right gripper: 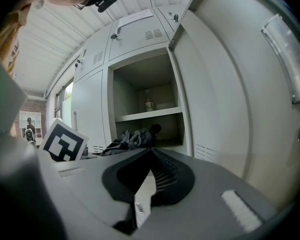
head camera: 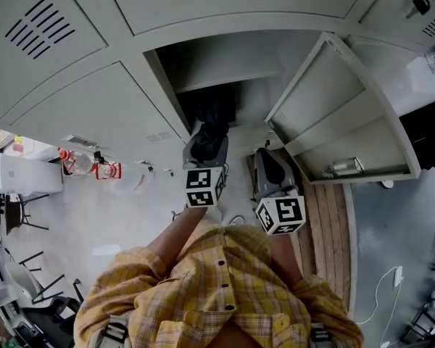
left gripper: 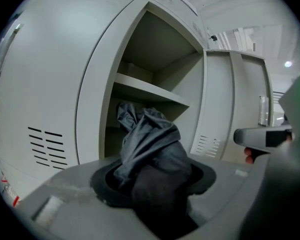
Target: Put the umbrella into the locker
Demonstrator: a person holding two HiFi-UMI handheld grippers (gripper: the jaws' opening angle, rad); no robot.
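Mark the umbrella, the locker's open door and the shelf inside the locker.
umbrella (left gripper: 152, 144), left gripper view, on the bunched dark fabric.
open door (head camera: 322, 96), head view, on its inner panel.
shelf (right gripper: 149, 114), right gripper view, on its front edge.

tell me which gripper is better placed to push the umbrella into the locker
Left. The left gripper is shut on the dark umbrella, which sits right at the mouth of the open locker, below its shelf. The right gripper has its jaws together on nothing.
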